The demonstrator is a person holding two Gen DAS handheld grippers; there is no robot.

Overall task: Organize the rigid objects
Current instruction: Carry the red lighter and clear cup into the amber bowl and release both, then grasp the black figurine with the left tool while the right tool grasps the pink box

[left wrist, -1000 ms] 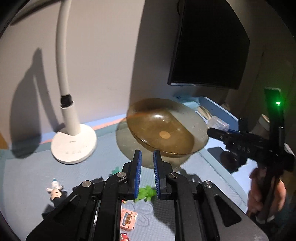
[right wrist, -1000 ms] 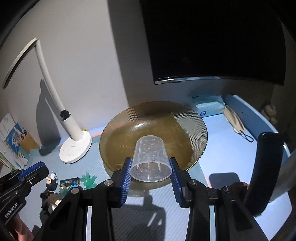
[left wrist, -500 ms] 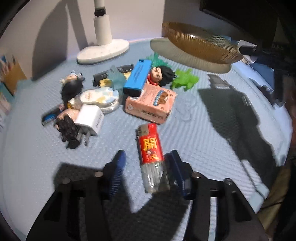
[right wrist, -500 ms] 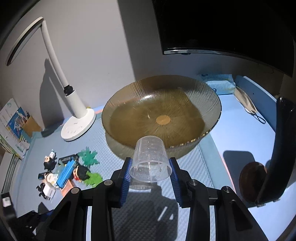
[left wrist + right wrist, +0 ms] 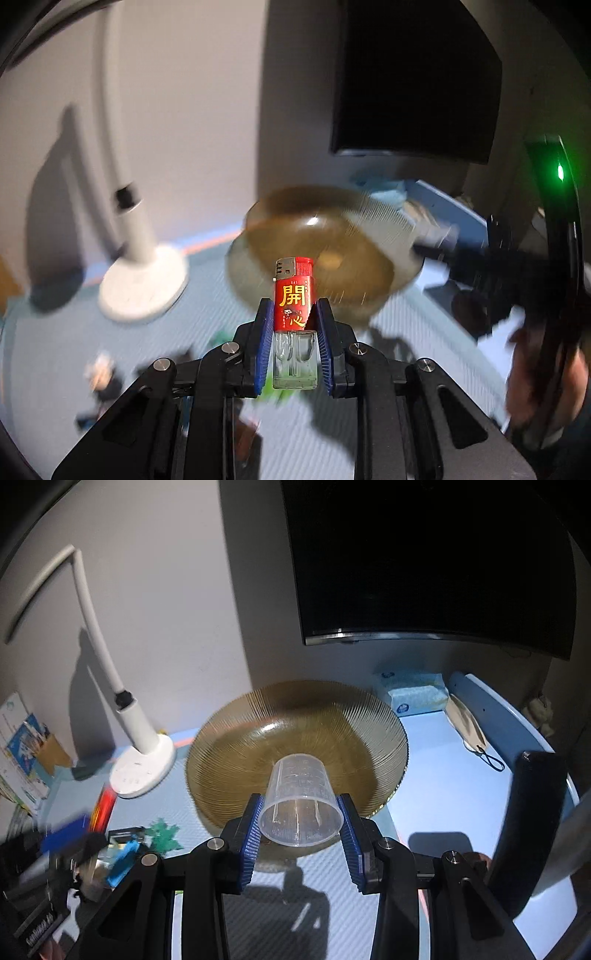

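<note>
A blue textured mat (image 5: 443, 775) is seen covering the table, with a dark monitor (image 5: 436, 561) mounted on the wall behind. On the mat a wide amber ribbed glass bowl (image 5: 236, 760) is set, its inside bare, and a white desk lamp (image 5: 142, 771) stands just beside its left rim. A light-blue tissue pack (image 5: 413, 694) lies behind the bowl, against the wall.

The right gripper (image 5: 300, 830) is closed on a clear plastic measuring cup (image 5: 299, 805) — the cup is held on its side between the blue pads, mouth toward the camera, in front of the bowl's near rim. The left gripper (image 5: 293, 345) is clamped narrowly on a red lighter (image 5: 294, 314) with yellow characters, held upright, its metal head lifted before the bowl (image 5: 332, 236); the background of that view is blurred. A green toy (image 5: 162, 832) and other small items are scattered at the mat's left, too blurred to be named.
</note>
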